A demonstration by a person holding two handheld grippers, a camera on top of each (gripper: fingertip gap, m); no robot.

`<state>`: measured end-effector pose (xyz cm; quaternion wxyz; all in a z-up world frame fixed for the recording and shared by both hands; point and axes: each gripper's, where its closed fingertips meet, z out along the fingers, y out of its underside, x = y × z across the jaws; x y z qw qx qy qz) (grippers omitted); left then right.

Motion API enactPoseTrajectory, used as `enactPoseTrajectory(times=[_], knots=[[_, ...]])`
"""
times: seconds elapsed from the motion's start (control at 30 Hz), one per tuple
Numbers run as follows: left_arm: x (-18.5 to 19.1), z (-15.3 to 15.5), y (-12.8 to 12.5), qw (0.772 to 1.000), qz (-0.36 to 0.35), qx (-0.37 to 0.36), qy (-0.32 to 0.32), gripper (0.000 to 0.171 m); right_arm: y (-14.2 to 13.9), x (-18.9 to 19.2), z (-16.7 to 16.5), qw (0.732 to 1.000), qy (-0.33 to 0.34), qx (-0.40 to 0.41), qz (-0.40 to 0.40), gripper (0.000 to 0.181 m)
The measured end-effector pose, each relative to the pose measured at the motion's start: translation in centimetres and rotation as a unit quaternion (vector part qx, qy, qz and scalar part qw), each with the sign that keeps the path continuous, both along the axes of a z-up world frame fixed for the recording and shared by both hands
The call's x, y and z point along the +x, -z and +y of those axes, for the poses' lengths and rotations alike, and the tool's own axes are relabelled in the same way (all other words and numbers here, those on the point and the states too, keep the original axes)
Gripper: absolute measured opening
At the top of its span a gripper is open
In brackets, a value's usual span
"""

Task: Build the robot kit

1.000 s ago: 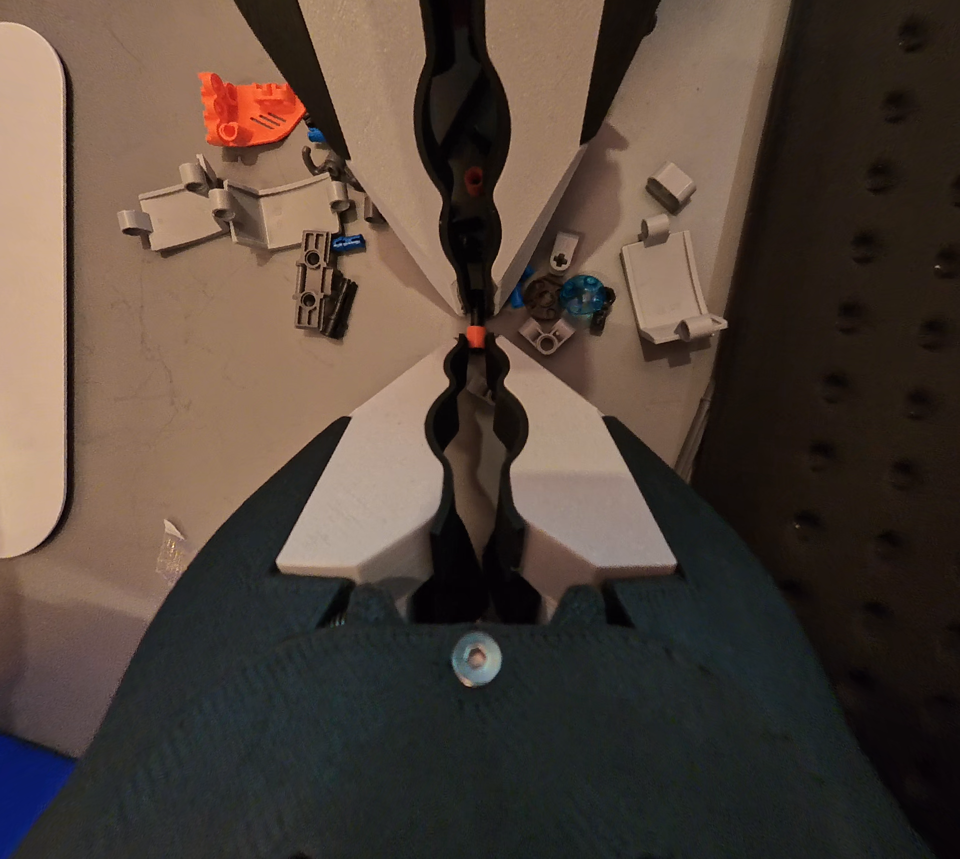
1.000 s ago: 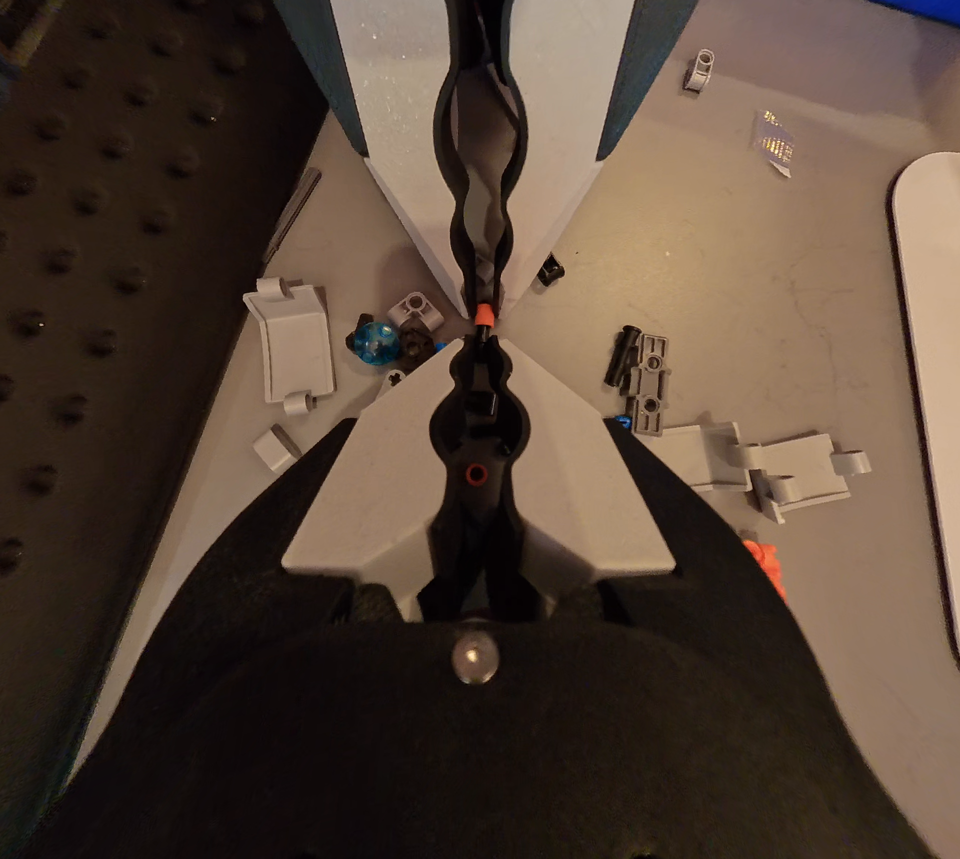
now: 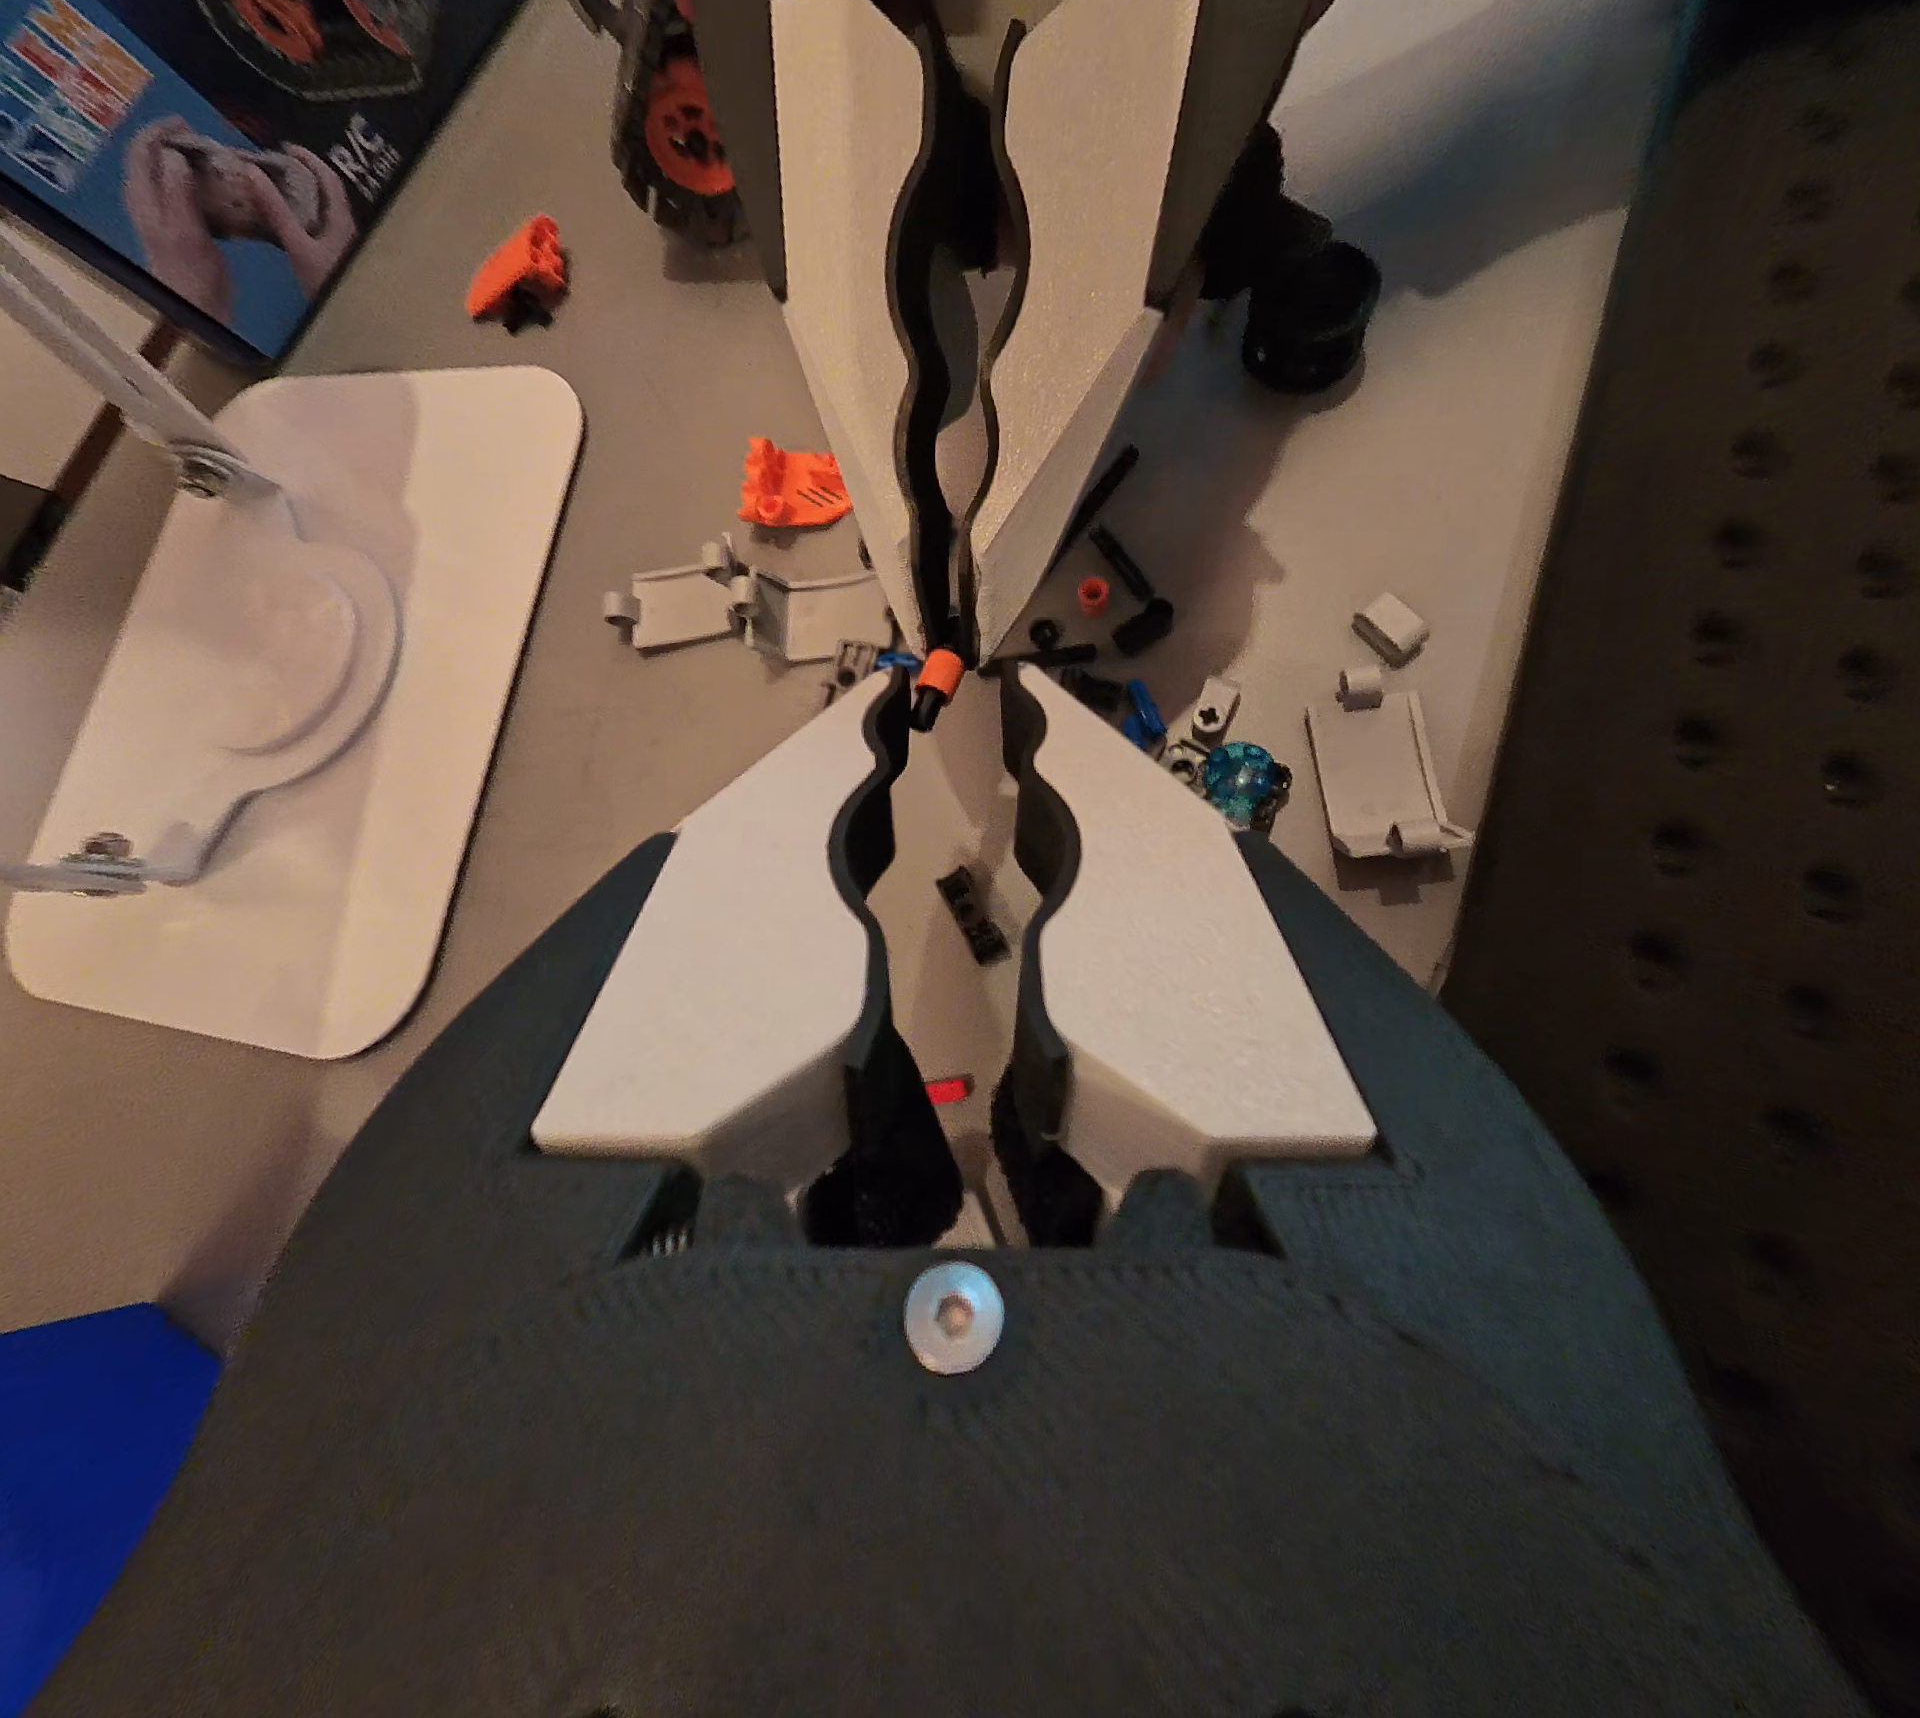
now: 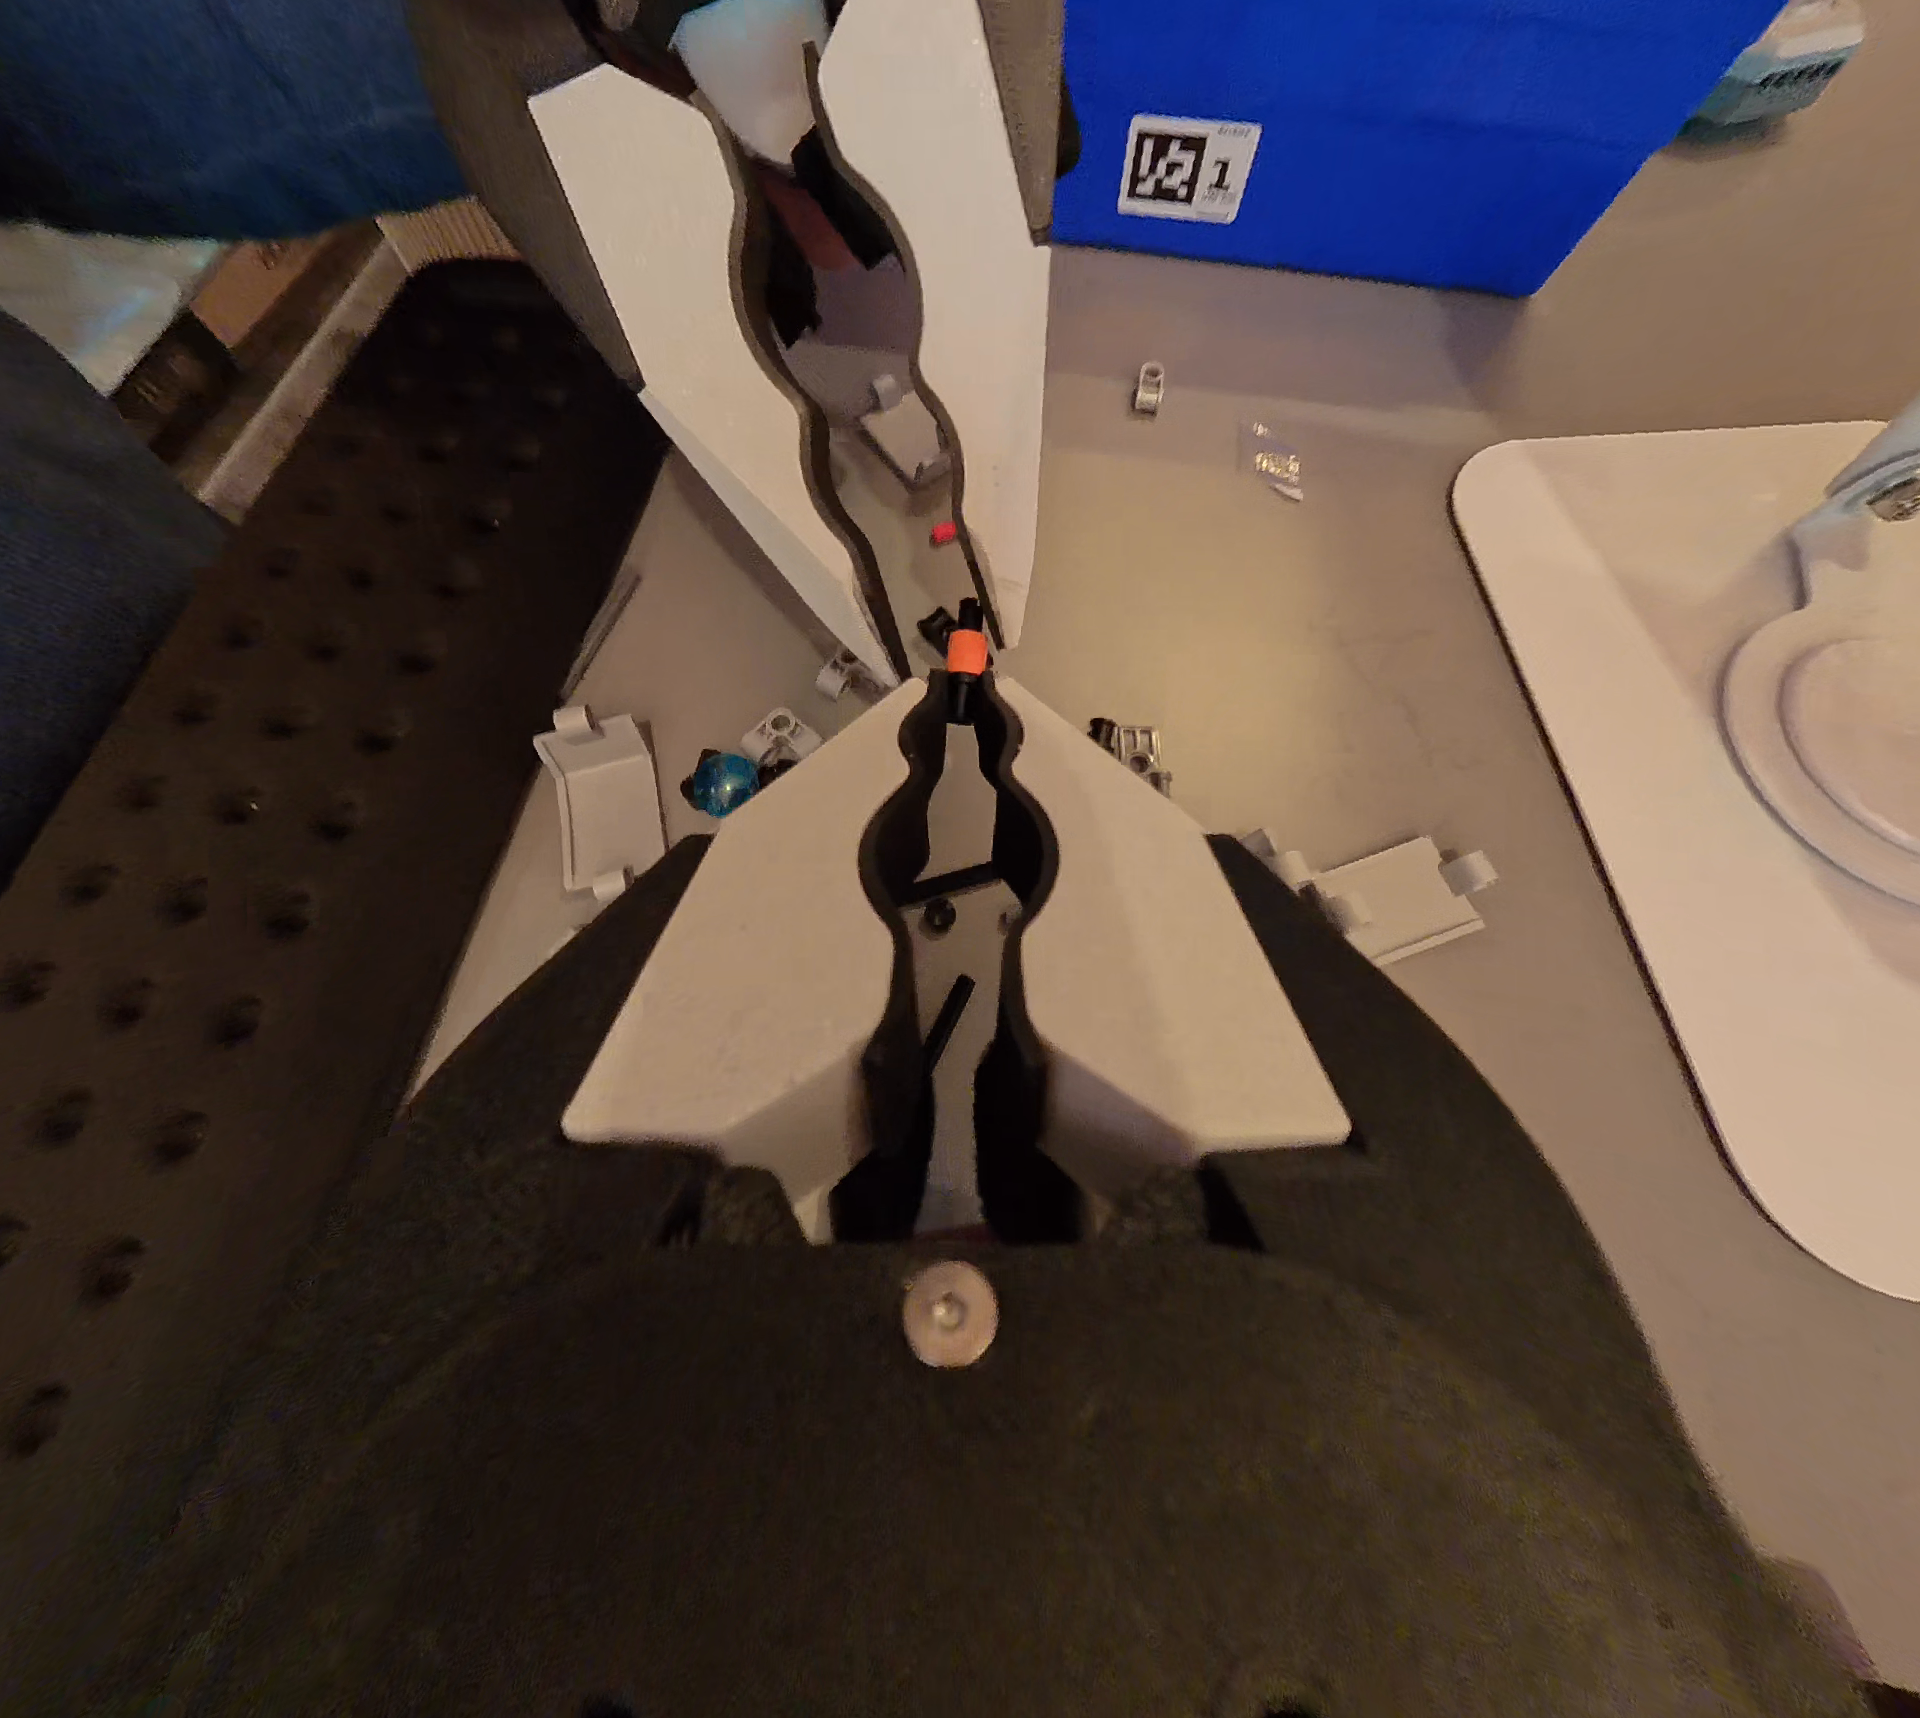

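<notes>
- Right gripper (image 4: pixel 961 692): jaws pinched the black pin with orange collar (image 4: pixel 964 652).
- Left gripper (image 3: pixel 951 681): jaws parted, beside the pin.
- Loose parts littered the grey surface (image 3: pixel 665 837).

a black pin (image 3: pixel 928 694) wears an orange collar at centre. grey panels (image 3: pixel 748 610) lie at ten o'clock on the grey worktop (image 3: pixel 665 380), a clear blue dome (image 3: pixel 1236 773) at three, a blue bin (image 4: pixel 1403 27) at one, a white base plate (image 3: pixel 312 712) at nine.
</notes>
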<state>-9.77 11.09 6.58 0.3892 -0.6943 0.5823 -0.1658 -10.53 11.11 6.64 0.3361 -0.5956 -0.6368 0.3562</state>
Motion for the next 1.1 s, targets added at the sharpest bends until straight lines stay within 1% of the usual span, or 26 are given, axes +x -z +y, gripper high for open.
enactPoseTrajectory(times=[0.1,0.3,0.57,0.7,0.8,0.9,1.1], knots=[[0.1,0.3,-1.2,1.000,-0.010,0.026,0.000,0.014,-1.1,0.2,0.2,1.000,0.006,-0.014,0.024,0.003],[0.1,0.1,-2.5,0.998,-0.003,0.069,0.005,0.011,-2.2,0.1,0.0,0.999,0.011,-0.029,0.038,0.003],[-0.6,-0.5,-2.5,0.995,0.035,0.097,0.016,0.007,-2.5,-0.3,-0.9,0.998,-0.002,-0.049,0.040,0.003],[-0.6,-1.1,-2.3,0.994,0.048,0.095,0.031,0.005,-2.4,-0.3,-1.5,0.997,-0.010,-0.067,0.032,0.003],[-0.5,-1.5,-3.0,0.995,0.017,0.088,0.031,0.004,-3.1,-0.2,-1.8,0.995,-0.009,-0.090,0.048,0.004],[-0.1,-1.9,-4.2,0.996,-0.048,0.070,0.023,0.004,-4.2,0.2,-1.8,0.991,0.008,-0.108,0.082,0.009],[1.0,-2.8,-5.1,0.991,-0.126,0.027,0.025,0.004,-5.2,1.4,-2.4,0.994,0.029,-0.021,0.106,0.013]])
